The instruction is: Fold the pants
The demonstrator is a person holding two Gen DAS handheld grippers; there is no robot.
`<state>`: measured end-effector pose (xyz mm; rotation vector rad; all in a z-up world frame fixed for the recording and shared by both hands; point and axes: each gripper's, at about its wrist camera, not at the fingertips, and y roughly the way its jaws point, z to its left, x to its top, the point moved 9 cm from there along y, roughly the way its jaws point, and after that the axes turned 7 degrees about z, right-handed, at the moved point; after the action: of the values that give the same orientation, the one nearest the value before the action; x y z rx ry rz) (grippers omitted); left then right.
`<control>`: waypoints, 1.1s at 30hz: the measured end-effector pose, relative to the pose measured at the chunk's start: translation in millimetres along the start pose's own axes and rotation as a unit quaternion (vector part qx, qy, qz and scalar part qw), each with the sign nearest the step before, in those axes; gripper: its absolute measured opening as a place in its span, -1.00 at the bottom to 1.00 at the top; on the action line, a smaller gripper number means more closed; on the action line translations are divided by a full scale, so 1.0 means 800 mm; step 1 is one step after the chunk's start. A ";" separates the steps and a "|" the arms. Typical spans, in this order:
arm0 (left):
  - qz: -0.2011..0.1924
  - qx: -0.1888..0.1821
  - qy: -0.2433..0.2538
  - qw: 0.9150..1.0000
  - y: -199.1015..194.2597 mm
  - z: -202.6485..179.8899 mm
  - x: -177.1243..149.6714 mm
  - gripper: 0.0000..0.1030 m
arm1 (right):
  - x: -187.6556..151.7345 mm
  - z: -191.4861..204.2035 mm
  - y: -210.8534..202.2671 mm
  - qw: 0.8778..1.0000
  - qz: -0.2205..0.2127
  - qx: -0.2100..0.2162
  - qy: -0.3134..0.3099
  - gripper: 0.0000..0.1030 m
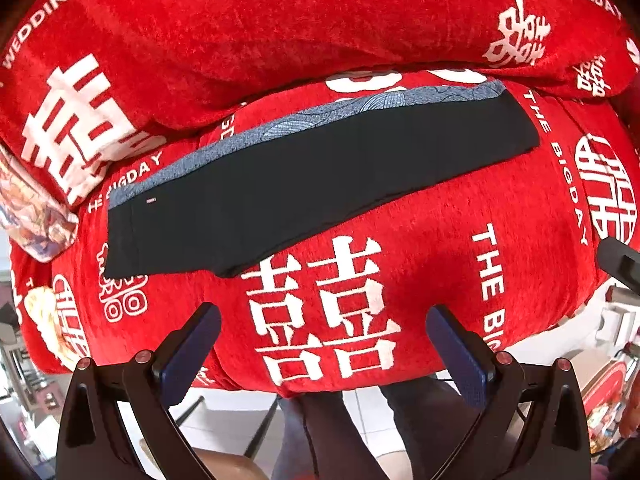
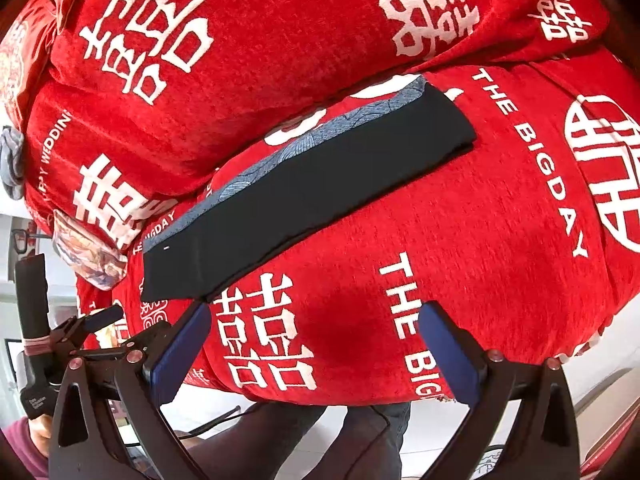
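At the far left of the left-wrist view, a patterned cushion (image 1: 36, 216) is peeking out from under a thick red quilt (image 1: 200, 40) that is bunching across the top of the frame. Moving right, the pants (image 1: 304, 184) are lying flat on the red bed cover (image 1: 440, 240), already doubled leg over leg, running diagonally from the waistband at lower left to the cuffs at upper right, with a blue patterned strip showing along their upper edge. Below them, the left tongs (image 1: 324, 344) are hanging with their jaws wide apart, gripping nothing, near the bed's front edge.

In the right-wrist view the pants (image 2: 308, 192) are sitting in the middle left, and the right tongs (image 2: 316, 344) are likewise standing apart and empty, their left finger just beside the waistband corner.

The risk, I'd say, is pinching only the top layer, or catching the plush cover along with it; either would be dragging the neat stack out of line. The slippery dark fabric could also be sliding apart when lifted.
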<state>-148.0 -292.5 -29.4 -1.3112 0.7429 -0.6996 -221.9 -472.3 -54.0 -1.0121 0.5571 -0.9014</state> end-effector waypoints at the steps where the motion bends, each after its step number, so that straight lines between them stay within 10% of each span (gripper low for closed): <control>1: 0.001 -0.001 -0.003 1.000 0.000 0.001 0.000 1.00 | 0.001 0.000 0.000 1.000 0.001 0.000 -0.001 1.00; 33: 0.017 0.033 -0.018 0.999 0.019 0.014 0.032 1.00 | 0.023 -0.069 0.032 0.997 0.028 0.035 0.069 1.00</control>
<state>-123.2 -304.2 -45.2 -1.2445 0.7055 -0.6657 -244.1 -508.1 -101.1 -0.8719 0.6630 -0.9391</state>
